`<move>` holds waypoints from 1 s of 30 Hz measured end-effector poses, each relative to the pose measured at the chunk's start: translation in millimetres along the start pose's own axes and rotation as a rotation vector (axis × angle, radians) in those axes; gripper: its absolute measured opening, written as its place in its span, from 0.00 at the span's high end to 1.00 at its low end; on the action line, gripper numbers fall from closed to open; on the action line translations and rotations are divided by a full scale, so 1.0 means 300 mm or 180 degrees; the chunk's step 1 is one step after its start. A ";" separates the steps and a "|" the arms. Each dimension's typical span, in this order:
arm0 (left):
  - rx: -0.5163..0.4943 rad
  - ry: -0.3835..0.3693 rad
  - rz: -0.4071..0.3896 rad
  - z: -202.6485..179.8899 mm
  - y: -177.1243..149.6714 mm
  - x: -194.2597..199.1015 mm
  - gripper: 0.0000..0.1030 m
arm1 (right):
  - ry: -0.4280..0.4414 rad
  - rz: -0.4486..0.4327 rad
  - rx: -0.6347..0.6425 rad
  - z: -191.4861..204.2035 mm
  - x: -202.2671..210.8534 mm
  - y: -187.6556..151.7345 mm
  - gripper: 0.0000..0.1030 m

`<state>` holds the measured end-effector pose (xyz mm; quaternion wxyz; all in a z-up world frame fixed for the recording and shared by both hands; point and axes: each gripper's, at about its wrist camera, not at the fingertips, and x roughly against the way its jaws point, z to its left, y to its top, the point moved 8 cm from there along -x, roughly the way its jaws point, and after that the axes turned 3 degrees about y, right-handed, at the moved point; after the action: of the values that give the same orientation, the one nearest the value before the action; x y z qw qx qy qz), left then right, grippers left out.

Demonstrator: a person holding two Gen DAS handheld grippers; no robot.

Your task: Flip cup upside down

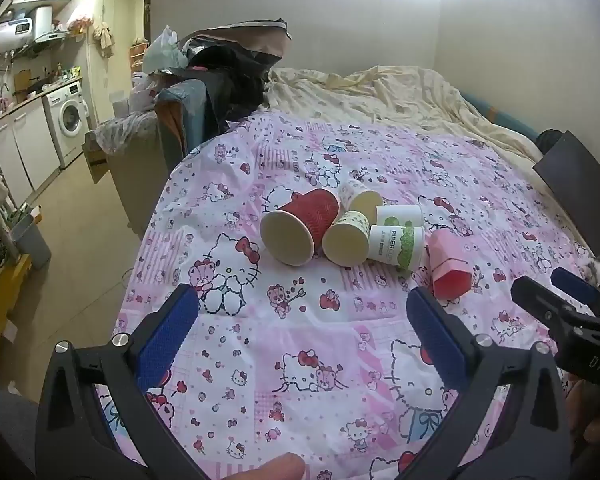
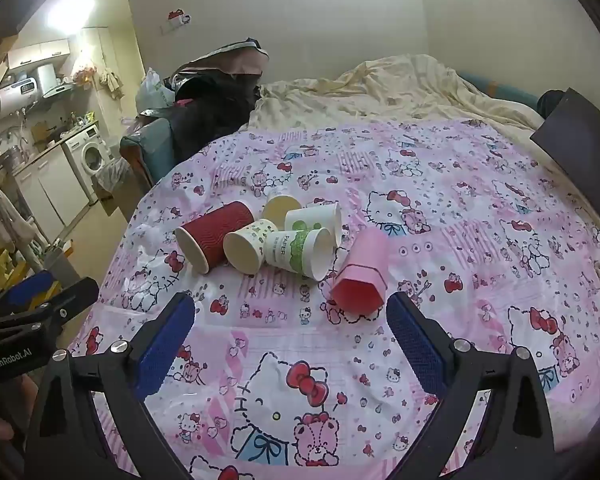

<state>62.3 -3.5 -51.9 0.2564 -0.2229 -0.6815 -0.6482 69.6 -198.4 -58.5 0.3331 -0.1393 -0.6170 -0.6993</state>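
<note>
Several paper cups lie on their sides in a cluster on a pink Hello Kitty cloth [image 1: 300,340] [image 2: 440,208]. A red ribbed cup [image 1: 300,226] [image 2: 212,236] is at the left, its mouth toward me. White cups with green print [image 1: 396,246] [image 2: 300,250] lie in the middle. A pink hexagonal cup [image 1: 448,266] [image 2: 362,276] lies at the right. My left gripper [image 1: 300,324] is open and empty, short of the cups. My right gripper [image 2: 290,326] is open and empty, just short of the pink cup.
A rumpled cream blanket [image 1: 400,92] lies behind the cloth. A pile of bags and dark clothes [image 1: 228,64] sits at the back left. The cloth's left edge drops to the floor [image 1: 72,248], with a washing machine [image 1: 70,120] beyond. A dark board [image 1: 580,184] stands at the right.
</note>
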 end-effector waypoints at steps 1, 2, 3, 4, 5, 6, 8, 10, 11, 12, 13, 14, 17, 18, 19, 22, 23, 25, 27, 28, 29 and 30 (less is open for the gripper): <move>-0.0005 -0.0015 0.0003 -0.003 0.000 0.000 0.00 | 0.0003 -0.0005 0.0001 0.000 0.001 0.001 0.04; -0.0010 -0.0026 0.0003 -0.006 0.000 0.000 0.00 | -0.0004 0.0002 0.0001 0.000 0.001 0.000 0.04; -0.0016 -0.0036 0.0003 -0.008 0.001 0.000 0.00 | -0.0006 0.0009 -0.0001 -0.001 0.000 -0.001 0.04; -0.0023 -0.0045 0.0003 -0.011 0.002 0.000 0.00 | -0.0016 0.0007 0.0008 -0.001 0.000 -0.001 0.04; -0.0031 -0.0056 0.0001 -0.014 0.003 0.000 0.00 | -0.0029 0.0003 0.0020 -0.001 0.001 0.000 0.04; 0.0047 0.0057 -0.0014 0.010 0.000 -0.001 0.00 | -0.0030 0.0000 0.0030 0.000 0.001 0.000 0.04; 0.0041 0.0060 -0.0022 0.008 -0.001 -0.003 0.00 | -0.0027 -0.0003 0.0043 0.002 0.002 -0.001 0.04; 0.0039 0.0061 -0.0024 0.022 -0.003 -0.004 0.00 | -0.0019 -0.0004 0.0031 0.007 0.005 -0.006 0.04; 0.0037 0.0061 -0.0027 0.024 -0.003 -0.006 0.00 | -0.0018 -0.0006 0.0036 0.007 0.005 -0.006 0.04; 0.0037 0.0064 -0.0031 0.026 -0.003 -0.008 0.00 | -0.0018 -0.0008 0.0040 0.007 0.004 -0.006 0.04; 0.0038 0.0066 -0.0035 0.029 -0.003 -0.010 0.00 | -0.0018 -0.0010 0.0043 0.006 0.003 -0.007 0.04; 0.0031 0.0066 -0.0044 0.015 0.011 0.009 0.00 | -0.0019 -0.0010 0.0045 0.006 0.004 -0.005 0.04; 0.0030 0.0070 -0.0050 0.015 0.016 0.015 0.00 | -0.0029 -0.0016 0.0041 0.012 0.010 0.002 0.04; 0.0033 0.0072 -0.0049 0.017 0.018 0.015 0.00 | -0.0029 -0.0013 0.0047 0.007 0.006 0.002 0.04; 0.0036 0.0075 -0.0050 0.020 0.020 0.015 0.00 | -0.0032 -0.0015 0.0045 0.005 0.006 0.002 0.04; 0.0048 0.0078 -0.0048 0.028 0.027 0.012 0.00 | -0.0031 -0.0016 0.0054 0.006 0.006 0.000 0.04; 0.0050 0.0078 -0.0046 0.030 0.029 0.010 0.00 | -0.0031 -0.0017 0.0054 0.005 0.006 0.000 0.04; 0.0010 0.0078 -0.0067 0.008 0.015 0.019 0.00 | -0.0026 -0.0019 0.0051 0.006 0.007 -0.001 0.04; 0.0009 0.0078 -0.0070 0.007 0.018 0.019 0.00 | -0.0032 -0.0020 0.0055 0.006 0.006 -0.001 0.04; 0.0008 0.0076 -0.0070 0.008 0.018 0.019 0.00 | -0.0032 -0.0022 0.0058 0.006 0.004 0.001 0.04; 0.0008 0.0076 -0.0068 0.008 0.017 0.018 0.00 | -0.0033 -0.0022 0.0062 0.008 0.004 0.002 0.04; 0.0008 0.0076 -0.0067 0.008 0.018 0.018 0.00 | -0.0035 -0.0022 0.0064 0.009 0.004 0.002 0.04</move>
<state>61.5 -1.0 -44.3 0.2580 -0.2077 -0.6814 -0.6527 68.7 -196.2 -56.8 0.3287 -0.1377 -0.6263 -0.6933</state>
